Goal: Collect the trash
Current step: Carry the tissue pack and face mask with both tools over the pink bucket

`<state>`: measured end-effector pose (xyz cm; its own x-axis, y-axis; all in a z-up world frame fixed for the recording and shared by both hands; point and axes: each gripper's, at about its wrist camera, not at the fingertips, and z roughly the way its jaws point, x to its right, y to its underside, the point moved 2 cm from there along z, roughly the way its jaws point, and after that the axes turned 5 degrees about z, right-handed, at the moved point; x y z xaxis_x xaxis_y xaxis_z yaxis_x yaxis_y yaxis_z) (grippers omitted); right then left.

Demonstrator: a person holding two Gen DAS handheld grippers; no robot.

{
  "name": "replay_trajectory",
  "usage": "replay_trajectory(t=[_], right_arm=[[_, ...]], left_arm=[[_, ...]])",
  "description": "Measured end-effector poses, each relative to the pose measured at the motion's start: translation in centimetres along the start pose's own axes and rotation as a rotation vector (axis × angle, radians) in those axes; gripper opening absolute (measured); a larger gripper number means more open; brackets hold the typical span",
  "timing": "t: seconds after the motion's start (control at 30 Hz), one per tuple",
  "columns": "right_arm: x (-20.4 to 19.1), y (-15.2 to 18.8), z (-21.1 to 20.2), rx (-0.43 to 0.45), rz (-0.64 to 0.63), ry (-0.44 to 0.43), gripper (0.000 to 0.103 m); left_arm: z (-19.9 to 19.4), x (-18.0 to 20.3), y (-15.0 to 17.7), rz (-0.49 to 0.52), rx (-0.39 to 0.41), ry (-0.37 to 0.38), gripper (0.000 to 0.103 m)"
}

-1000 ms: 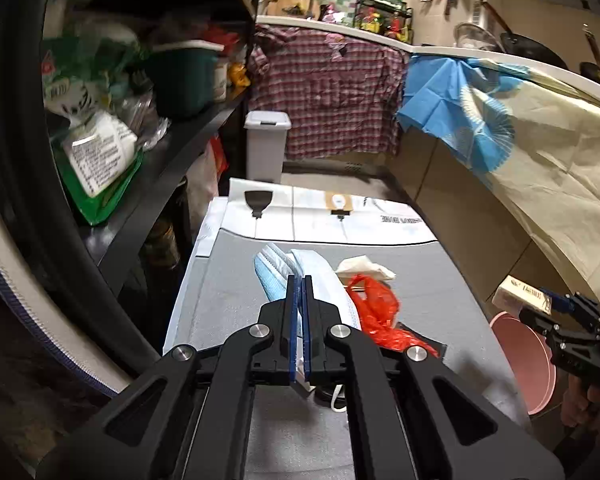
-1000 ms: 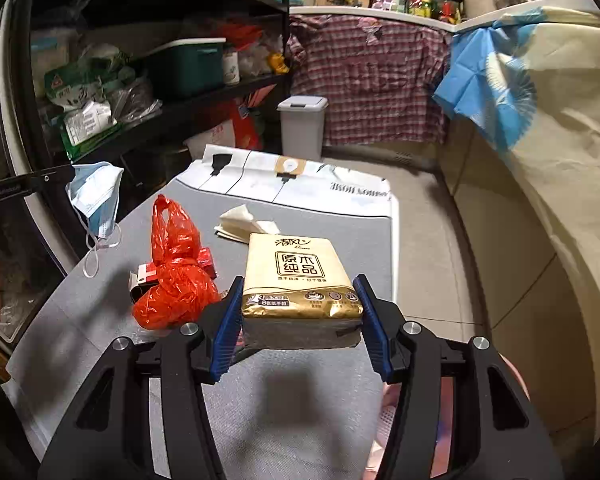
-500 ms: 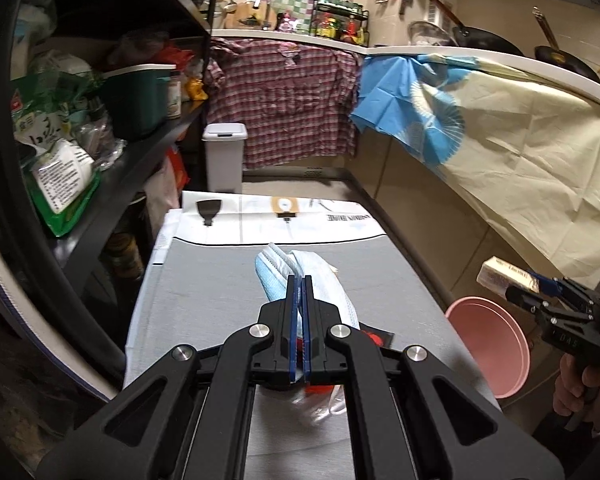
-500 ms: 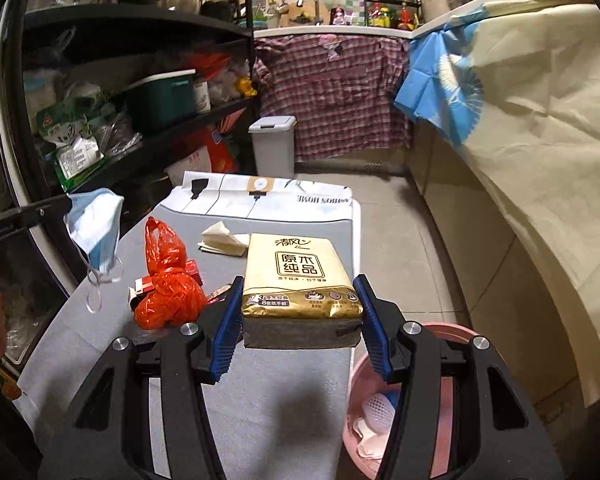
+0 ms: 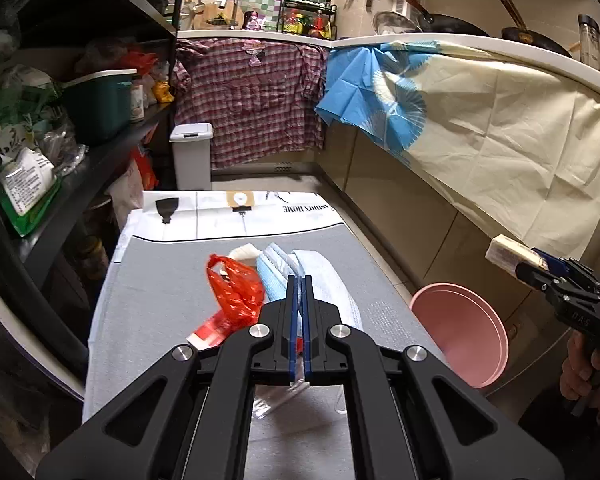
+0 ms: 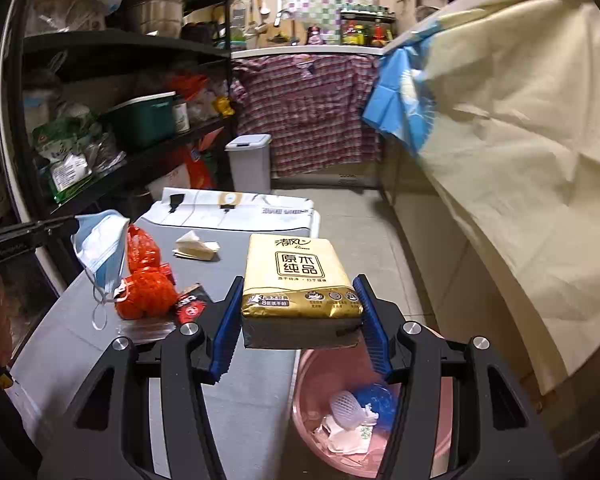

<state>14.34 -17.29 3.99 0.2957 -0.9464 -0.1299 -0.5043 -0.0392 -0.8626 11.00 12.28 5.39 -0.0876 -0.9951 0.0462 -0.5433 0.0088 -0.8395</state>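
My left gripper is shut on a blue face mask, held above the grey table; the mask also shows in the right wrist view. My right gripper is shut on a gold tissue pack and holds it over the near rim of the pink bin beside the table. The bin holds white and blue scraps. On the table lie a red plastic bag, a crumpled tissue and a small red-black packet.
Black shelves full of goods run along the left. A grey lidded bin stands at the far end by a plaid shirt. A cream and blue cloth drapes the counter on the right.
The right gripper has carried the tissue pack rightward off the table to above the pink bin. The left gripper with the mask has swung right, so the bin now shows in its view.
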Motion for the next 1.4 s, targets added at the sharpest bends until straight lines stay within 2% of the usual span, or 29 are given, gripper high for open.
replay_trajectory(t=[0.27, 0.5, 0.93, 1.4], right_arm=[[3.4, 1.1, -0.4, 0.009, 0.077, 0.061, 0.054], [5.3, 1.6, -0.2, 0.005, 0.124, 0.074, 0.054], [7.8, 2.1, 0.1, 0.010, 0.125, 0.115, 0.054], [9.3, 2.1, 0.7, 0.003, 0.134, 0.160, 0.054]], left_arm=[[0.7, 2.7, 0.6, 0.017, -0.011, 0.033, 0.002], [1.6, 4.7, 0.7, 0.034, -0.018, 0.053, 0.002], [3.2, 7.4, 0.8, 0.051, -0.036, 0.058, 0.002], [5.6, 12.7, 1.1, 0.113, -0.062, 0.071, 0.002]])
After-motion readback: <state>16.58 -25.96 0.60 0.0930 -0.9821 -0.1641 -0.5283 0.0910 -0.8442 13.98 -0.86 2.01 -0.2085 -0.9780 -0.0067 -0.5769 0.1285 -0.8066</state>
